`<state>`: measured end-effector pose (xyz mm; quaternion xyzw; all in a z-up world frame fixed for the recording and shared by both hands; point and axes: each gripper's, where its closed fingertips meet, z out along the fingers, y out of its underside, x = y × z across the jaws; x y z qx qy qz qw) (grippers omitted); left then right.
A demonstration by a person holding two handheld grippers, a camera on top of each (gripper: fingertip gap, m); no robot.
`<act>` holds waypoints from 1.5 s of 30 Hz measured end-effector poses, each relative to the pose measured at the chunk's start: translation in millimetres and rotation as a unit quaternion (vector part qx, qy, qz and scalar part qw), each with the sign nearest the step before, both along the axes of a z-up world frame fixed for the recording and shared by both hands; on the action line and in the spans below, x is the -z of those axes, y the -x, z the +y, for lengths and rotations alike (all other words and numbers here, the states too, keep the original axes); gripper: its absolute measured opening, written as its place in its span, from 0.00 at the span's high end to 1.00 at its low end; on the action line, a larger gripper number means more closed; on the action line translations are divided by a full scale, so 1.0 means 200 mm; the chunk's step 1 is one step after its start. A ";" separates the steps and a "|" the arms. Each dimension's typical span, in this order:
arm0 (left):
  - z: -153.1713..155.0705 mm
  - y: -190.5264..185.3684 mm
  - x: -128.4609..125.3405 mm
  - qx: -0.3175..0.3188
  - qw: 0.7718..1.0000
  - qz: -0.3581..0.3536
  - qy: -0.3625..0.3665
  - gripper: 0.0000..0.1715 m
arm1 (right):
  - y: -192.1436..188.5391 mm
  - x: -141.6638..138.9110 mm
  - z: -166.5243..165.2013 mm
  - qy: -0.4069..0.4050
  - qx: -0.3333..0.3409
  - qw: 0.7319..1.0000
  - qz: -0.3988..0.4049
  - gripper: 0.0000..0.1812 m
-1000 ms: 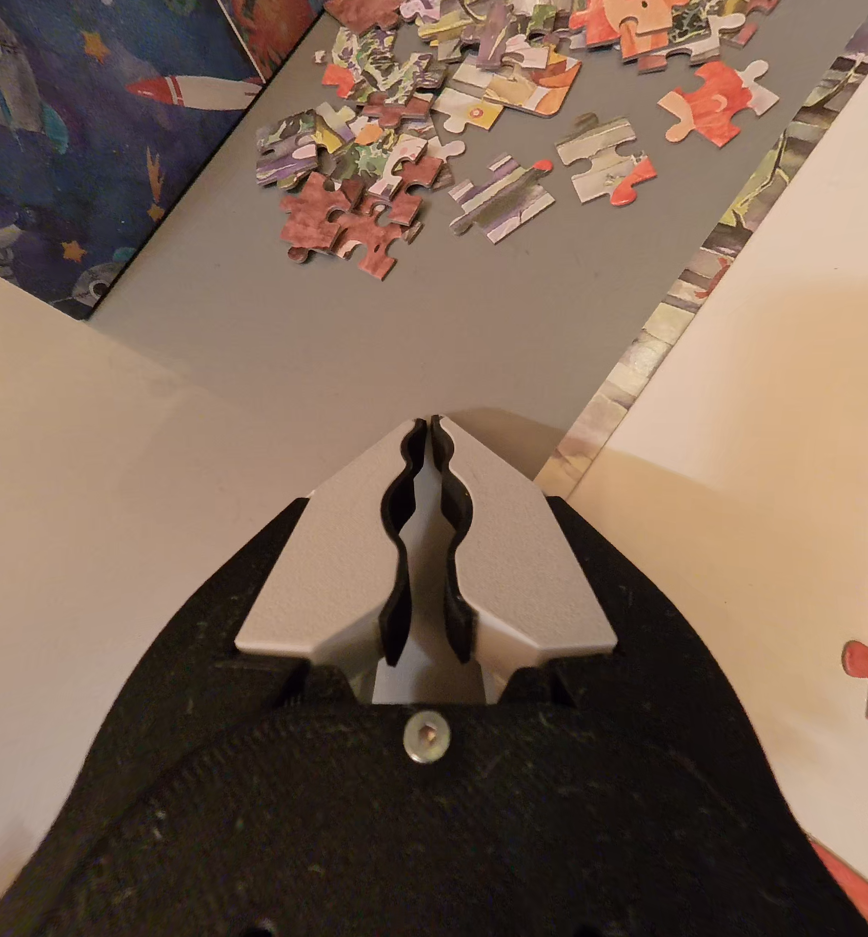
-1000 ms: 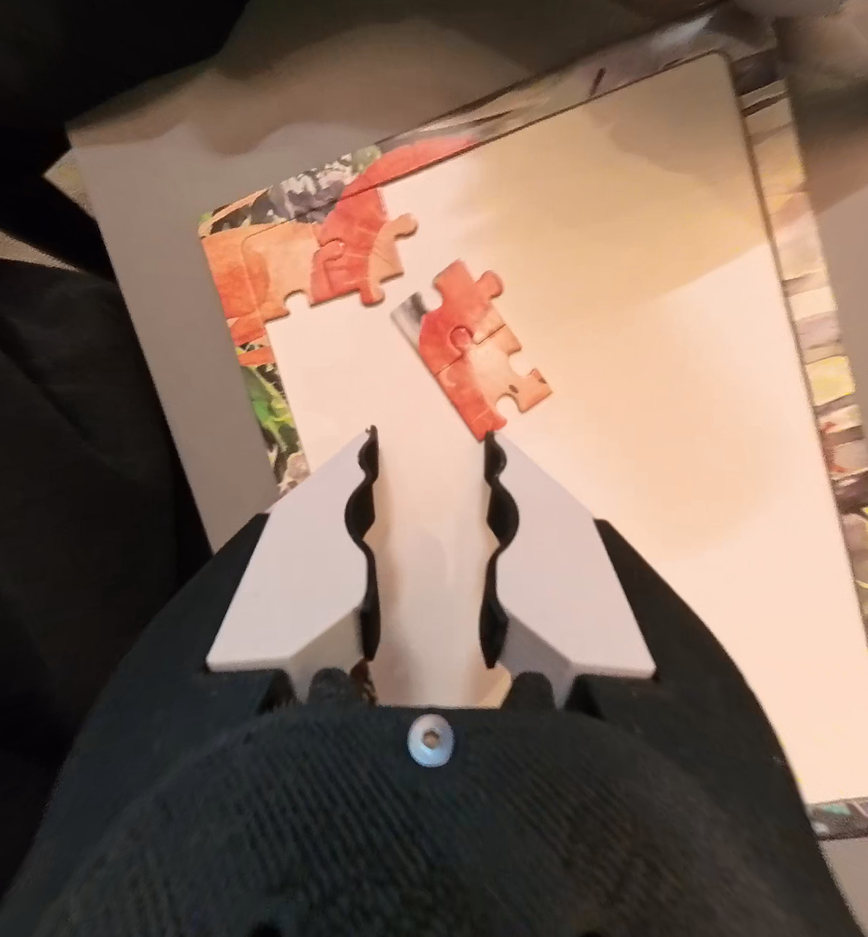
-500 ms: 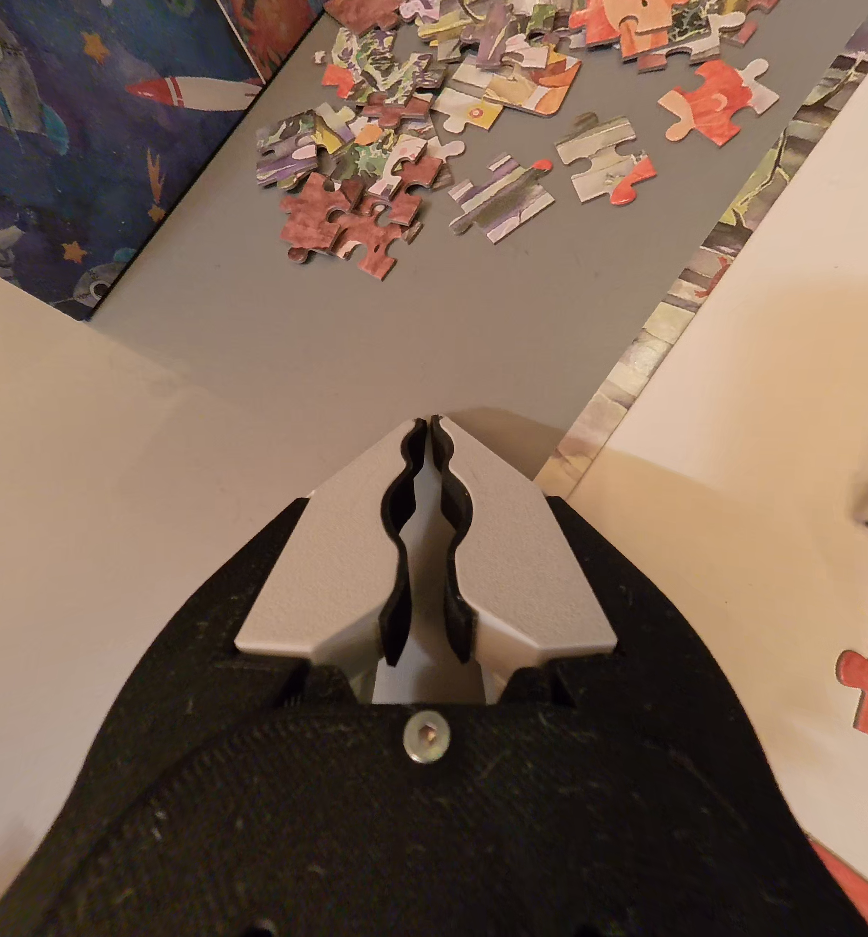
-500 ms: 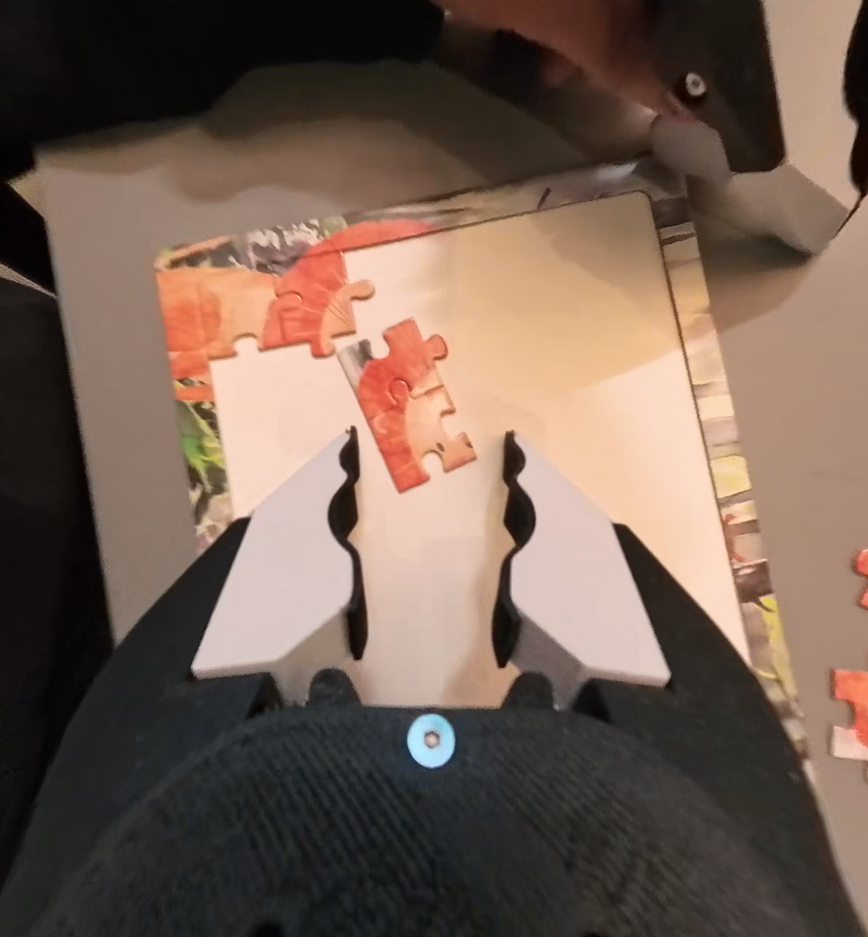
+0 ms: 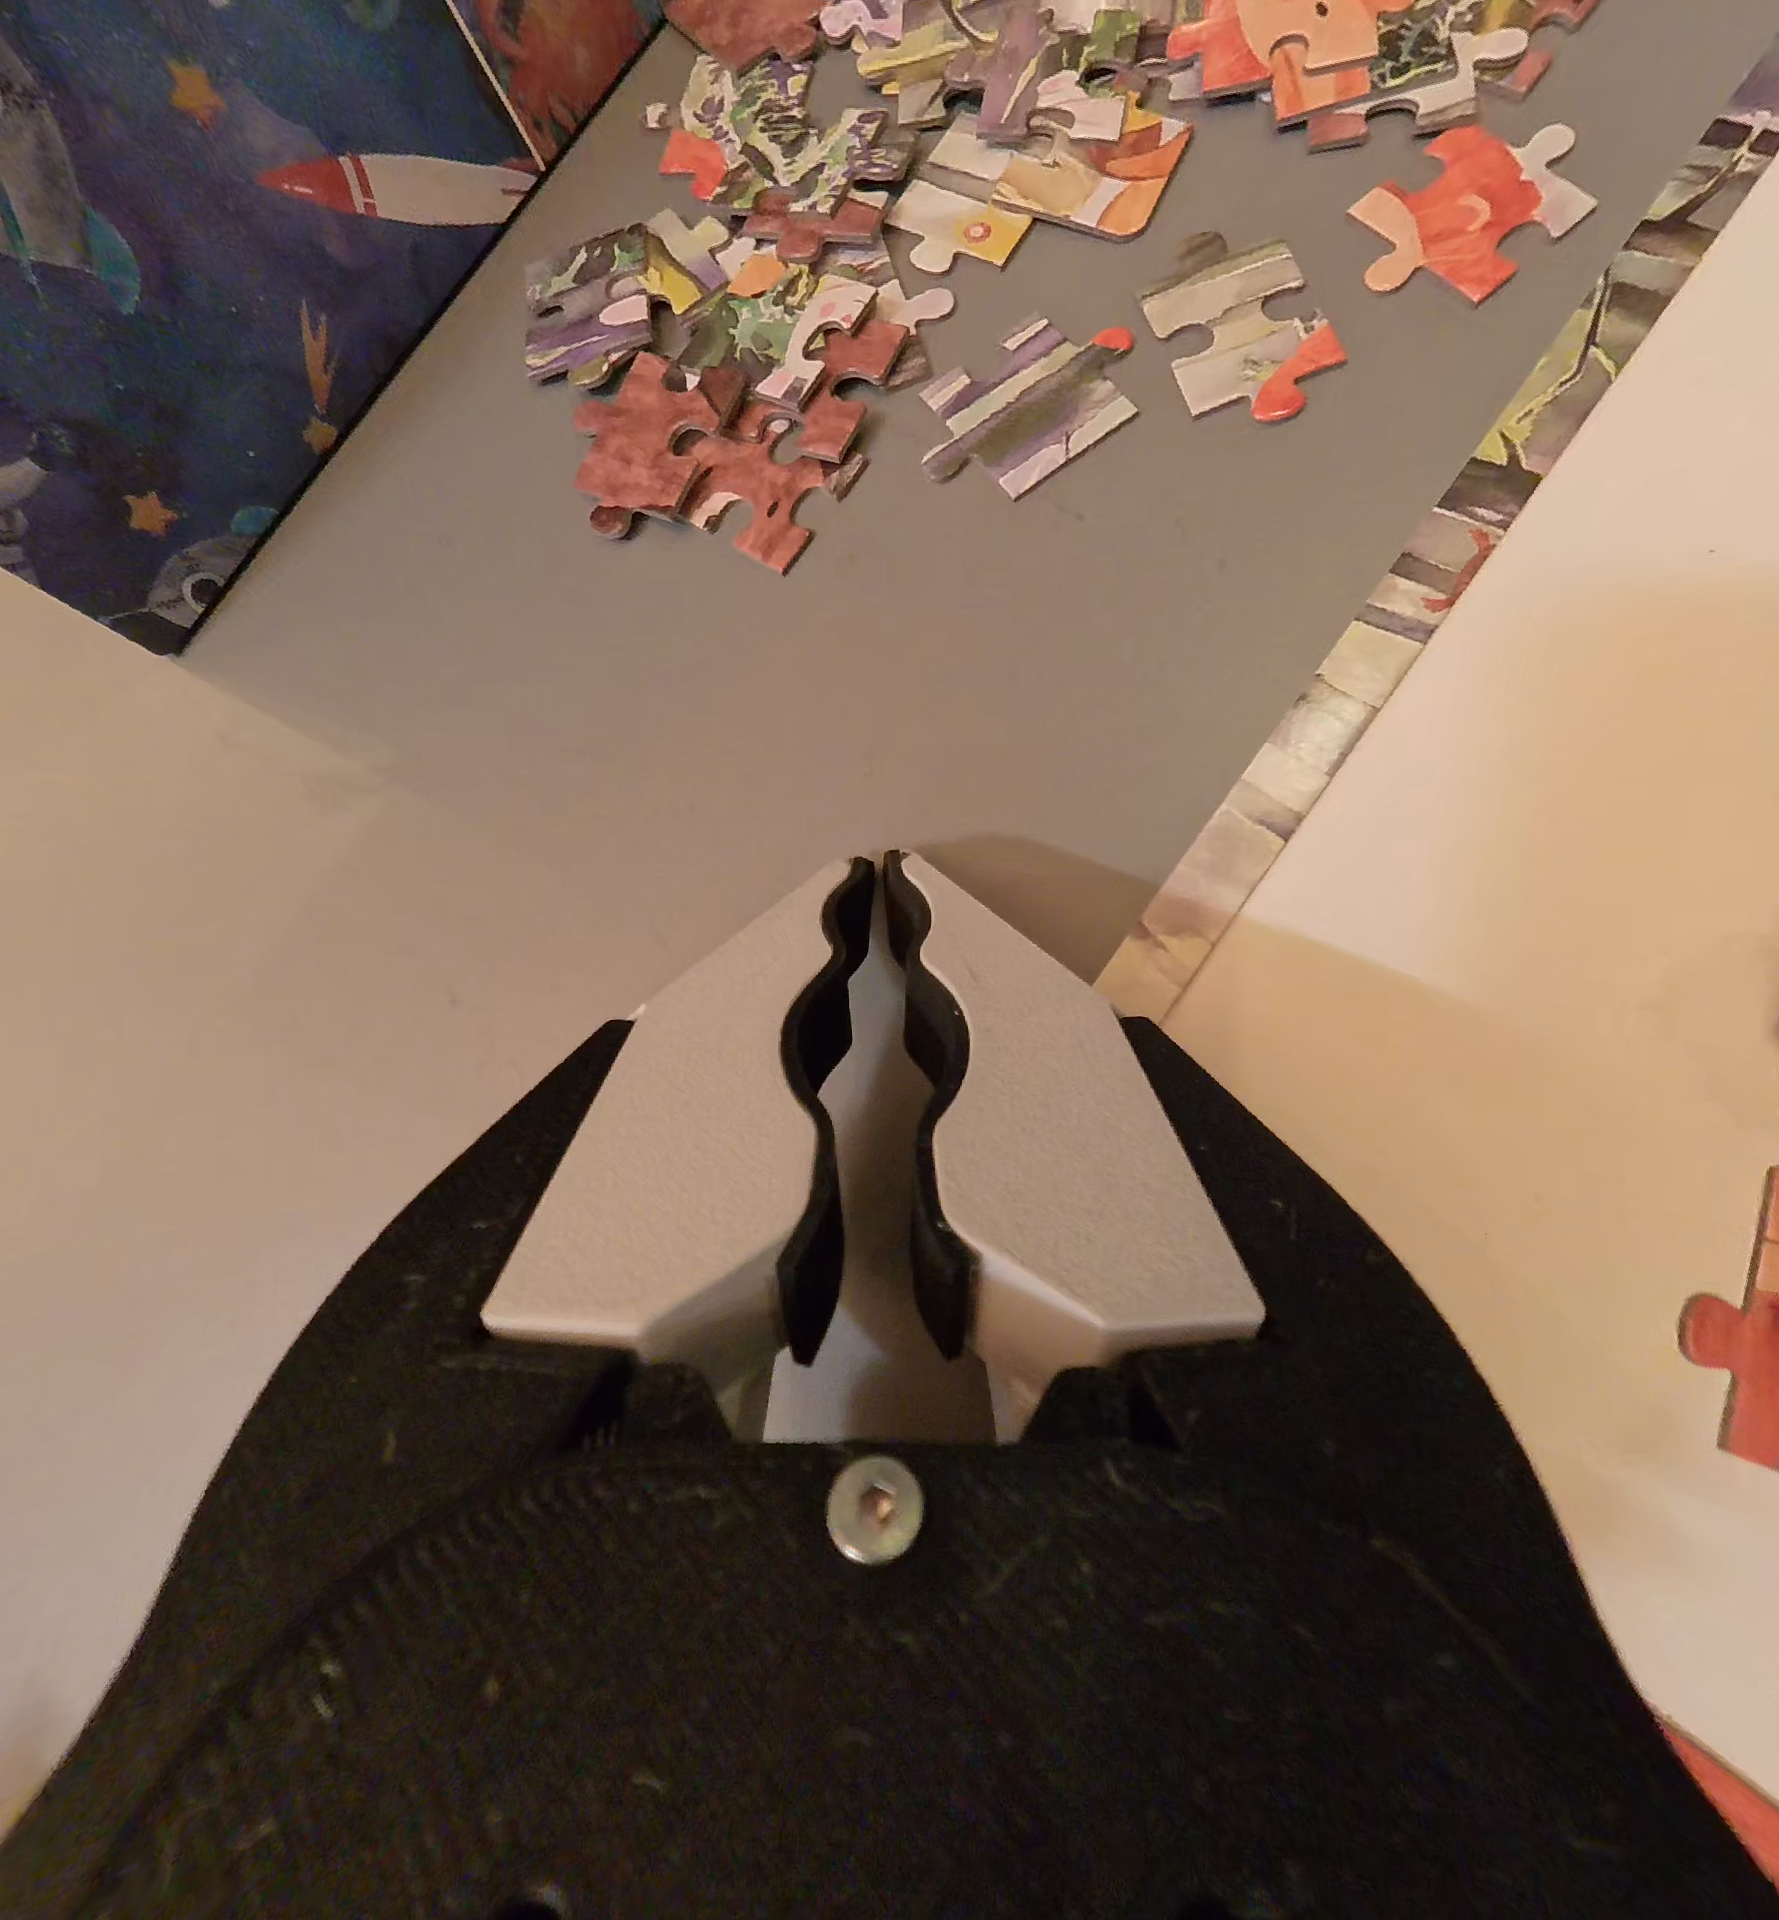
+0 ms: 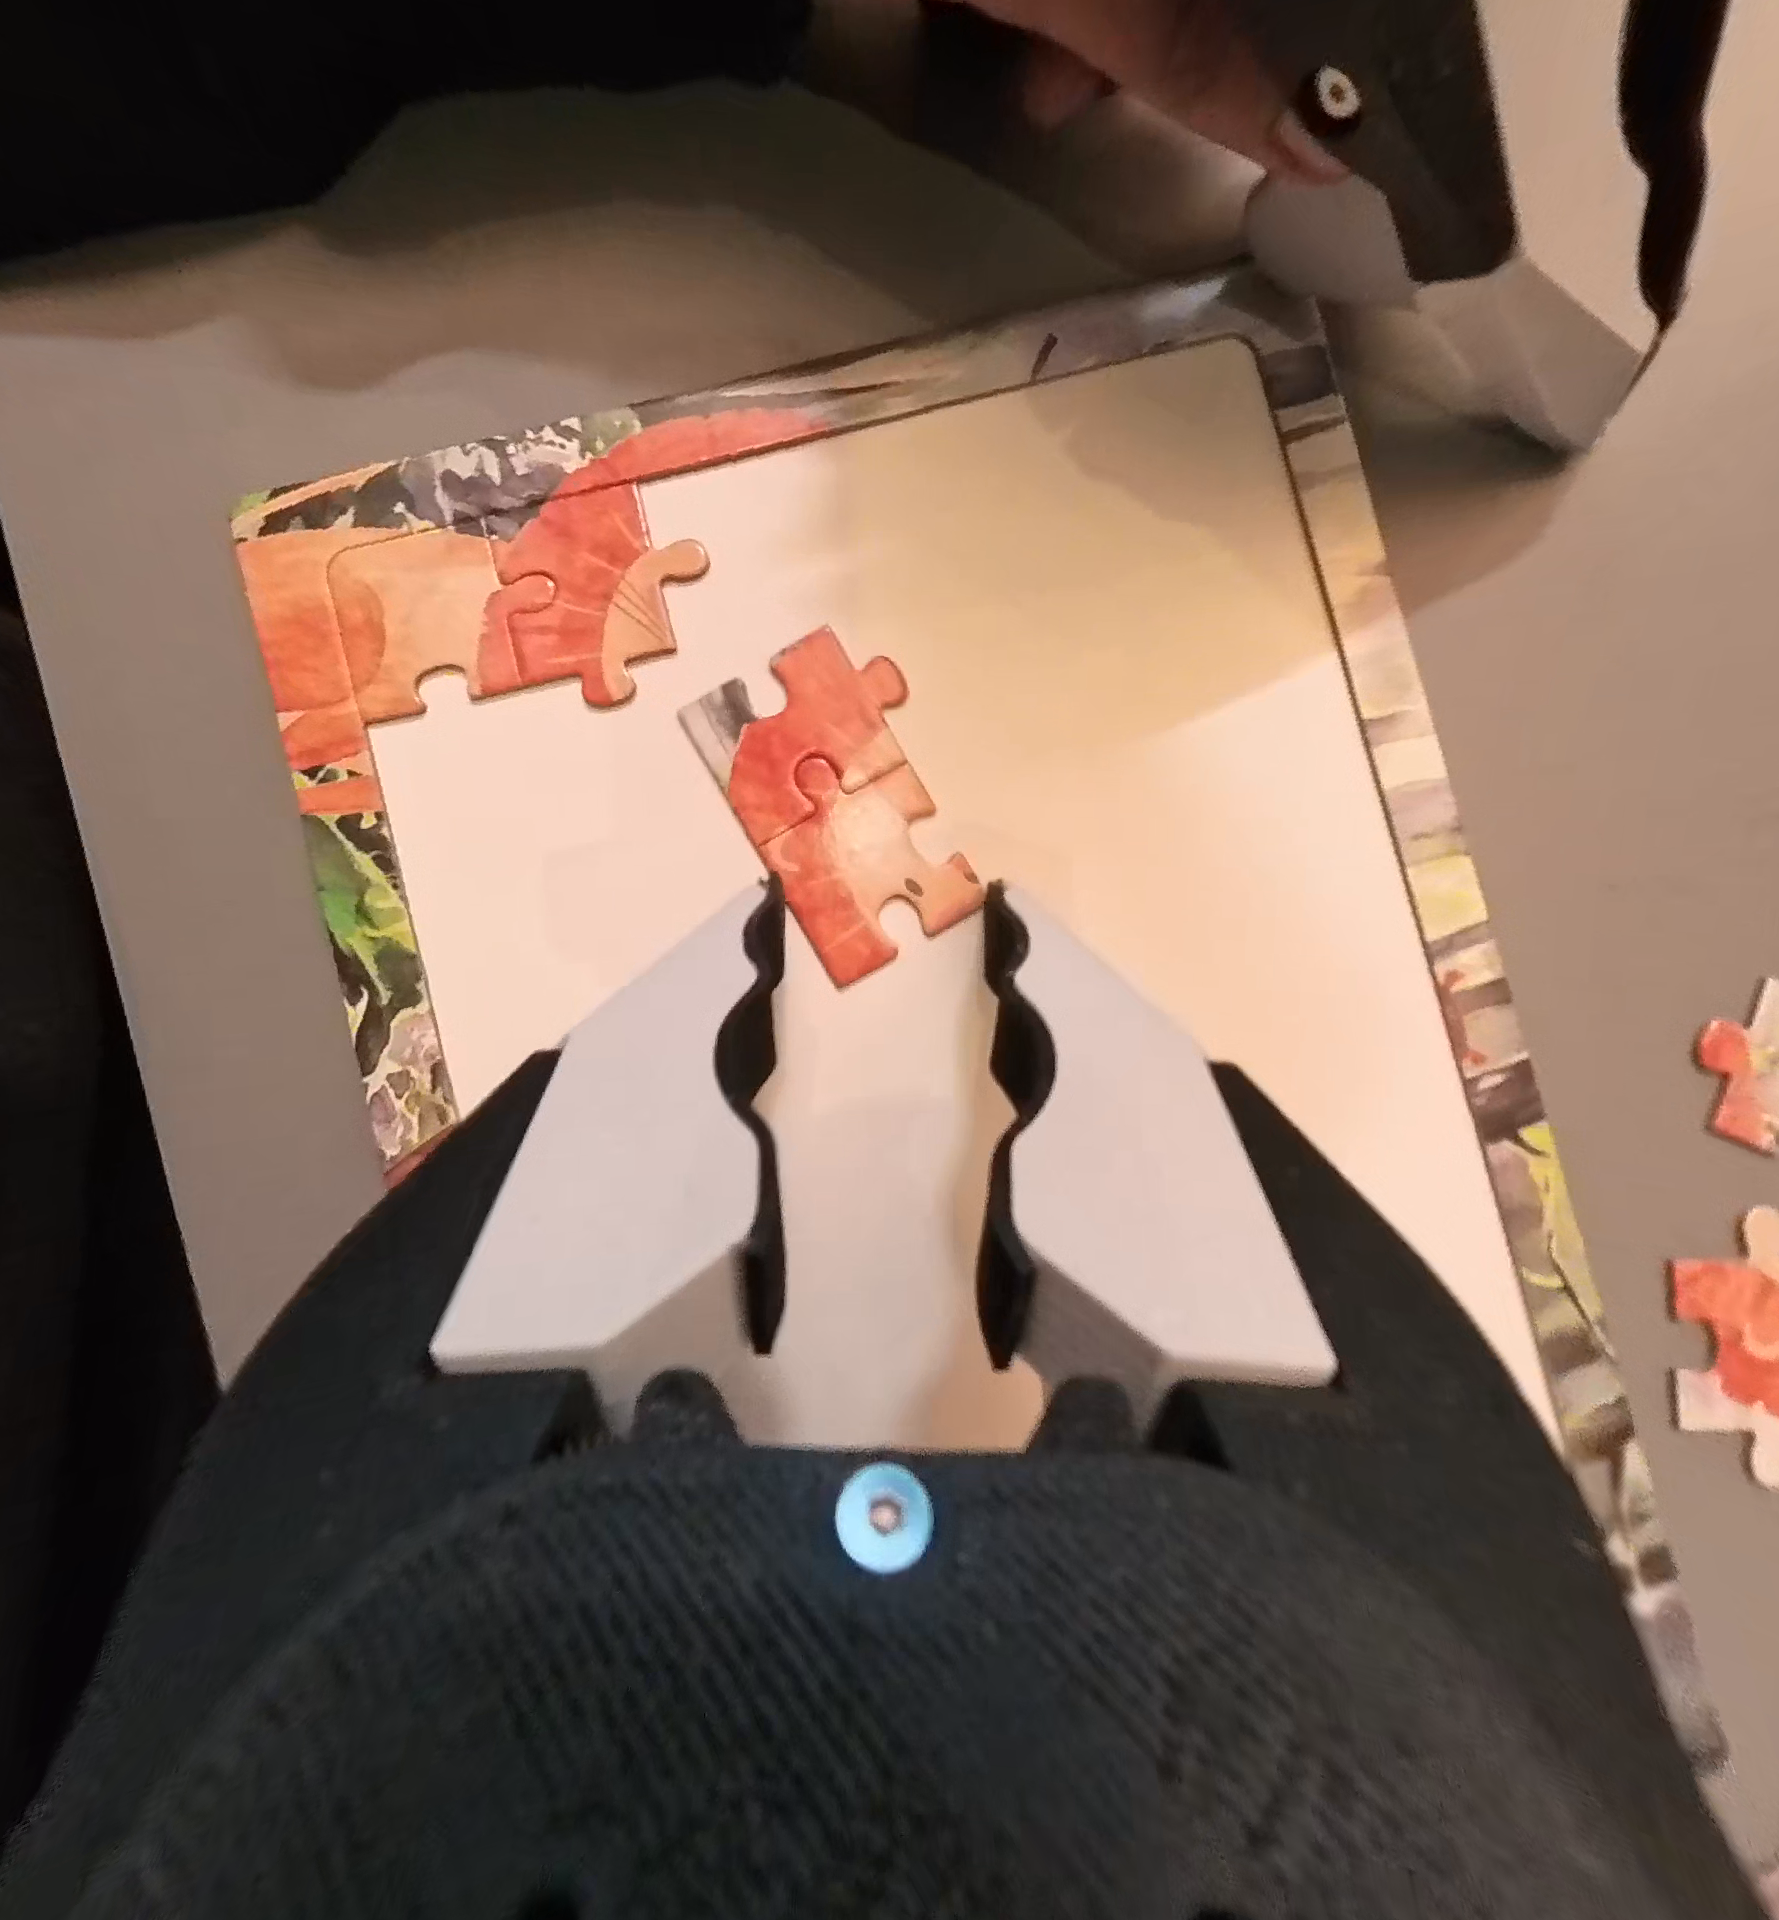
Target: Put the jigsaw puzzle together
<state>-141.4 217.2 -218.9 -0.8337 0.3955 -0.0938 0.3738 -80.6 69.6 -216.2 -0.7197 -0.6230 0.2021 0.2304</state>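
**Joined pair lies just ahead of my right tongs**

My right tongs [image 6: 880,899] are released, jaws spread, hovering over the white puzzle tray [image 6: 1124,644]. The joined pair of orange pieces [image 6: 828,805] lies loose on the tray right at my fingertips, toward 12 o'clock, its near end reaching between the two tips. Its long axis runs from about 11 o'clock down to 5 o'clock, so it sits skewed to my jaws. The placed corner pieces [image 6: 511,623] wait at 10 o'clock. My left tongs [image 5: 883,862] are clenched on nothing, resting off the tray's corner, with the loose pile [image 5: 812,281] at 12 o'clock. The right is clearly nearer; I judge it should turn to match that slant.
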 end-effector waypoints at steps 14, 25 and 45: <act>0.00 0.00 0.00 0.000 1.000 0.003 -0.003 0.98 | -0.07 -0.02 -0.20 0.092 0.054 0.994 -0.037 0.77; 0.00 0.00 0.00 0.000 1.000 0.001 -0.001 0.98 | -0.01 -0.01 -0.05 0.047 0.023 0.998 0.035 0.69; 0.00 0.00 0.00 0.000 1.000 0.003 -0.003 0.98 | 0.04 -0.09 -0.15 0.019 -0.069 0.997 0.041 0.73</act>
